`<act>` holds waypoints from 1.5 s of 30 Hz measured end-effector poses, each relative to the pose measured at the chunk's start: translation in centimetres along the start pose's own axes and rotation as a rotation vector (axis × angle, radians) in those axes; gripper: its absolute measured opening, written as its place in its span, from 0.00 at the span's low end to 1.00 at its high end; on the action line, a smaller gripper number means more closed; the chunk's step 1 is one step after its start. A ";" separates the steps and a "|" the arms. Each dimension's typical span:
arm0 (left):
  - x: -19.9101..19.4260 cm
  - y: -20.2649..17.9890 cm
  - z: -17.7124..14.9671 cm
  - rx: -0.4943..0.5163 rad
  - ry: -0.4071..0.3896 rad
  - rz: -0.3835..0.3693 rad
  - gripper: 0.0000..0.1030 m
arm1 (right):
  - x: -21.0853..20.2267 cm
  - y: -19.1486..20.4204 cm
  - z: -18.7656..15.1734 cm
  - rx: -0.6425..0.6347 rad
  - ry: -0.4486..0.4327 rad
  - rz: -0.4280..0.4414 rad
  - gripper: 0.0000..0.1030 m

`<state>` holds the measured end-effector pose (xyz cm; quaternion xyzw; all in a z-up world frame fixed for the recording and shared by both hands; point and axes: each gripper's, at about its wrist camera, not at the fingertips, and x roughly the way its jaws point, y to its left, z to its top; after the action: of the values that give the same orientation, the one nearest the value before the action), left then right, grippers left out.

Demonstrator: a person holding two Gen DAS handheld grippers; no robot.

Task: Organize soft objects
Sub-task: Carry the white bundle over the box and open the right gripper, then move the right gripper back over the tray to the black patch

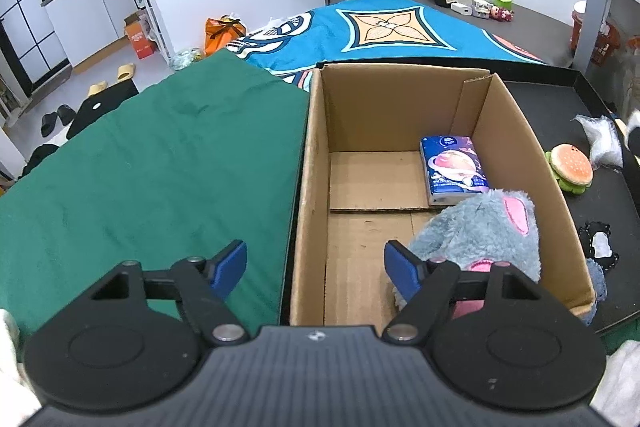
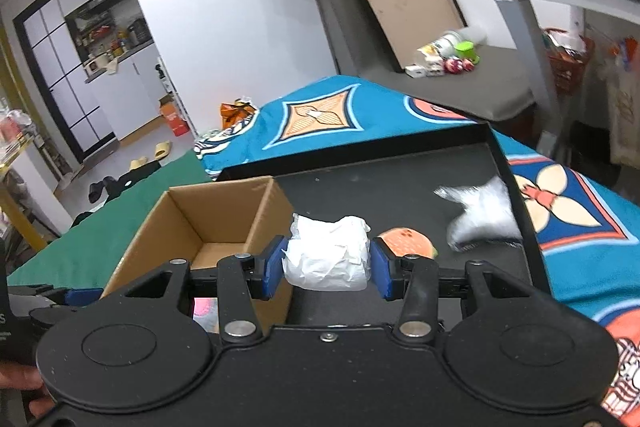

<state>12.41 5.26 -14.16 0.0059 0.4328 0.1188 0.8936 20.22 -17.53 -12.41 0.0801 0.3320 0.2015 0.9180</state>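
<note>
Left wrist view. Left tool (image 1: 315, 269): jaws wide, nothing between the blue pads, poised above the near left wall of the cardboard box (image 1: 314, 163). In the box: blue tissue pack (image 1: 454, 169) flat at the far right corner, print too small to read; grey plush toy (image 1: 478, 231) with pink ear against the near right wall, just behind the right pad. Left of the box: green cloth (image 1: 152, 171). Right of the box, on the black tray (image 1: 560, 99): burger plush (image 1: 570, 169), clear plastic bag (image 1: 604, 143), small black-and-white item (image 1: 599, 245). Beyond the box: teal patterned blanket (image 1: 380, 27).

Right wrist view. Right tool (image 2: 327, 261): jaws narrow, clamped on a white crumpled soft bundle (image 2: 327, 253), held above the tray, right of the box (image 2: 208, 223). Burger plush (image 2: 408, 243) just behind the right pad; plastic bag (image 2: 480, 215) blurred, farther right by the tray rim (image 2: 520, 211). No legible writing.
</note>
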 end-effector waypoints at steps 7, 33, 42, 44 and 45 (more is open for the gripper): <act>0.4 1.1 -0.3 -0.028 0.007 -0.019 0.59 | 0.9 2.4 1.1 -0.054 -0.013 0.041 0.43; 1.5 3.2 -0.8 -0.116 0.019 -0.134 0.10 | 3.1 10.9 3.1 -0.187 -0.032 0.143 0.82; 1.2 2.7 -0.8 -0.113 0.039 -0.113 0.15 | 1.4 7.7 2.3 -0.140 -0.025 0.049 0.95; 1.0 2.5 -0.8 -0.111 0.041 -0.105 0.21 | 0.9 6.5 2.0 -0.109 -0.017 0.025 0.95; 0.9 2.4 -0.7 -0.109 0.039 -0.101 0.23 | 0.8 6.0 1.8 -0.096 -0.014 0.016 0.95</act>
<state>11.88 7.75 -14.99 -0.0671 0.4426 0.0973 0.8889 20.01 -11.80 -9.78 0.0403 0.3148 0.2241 0.9214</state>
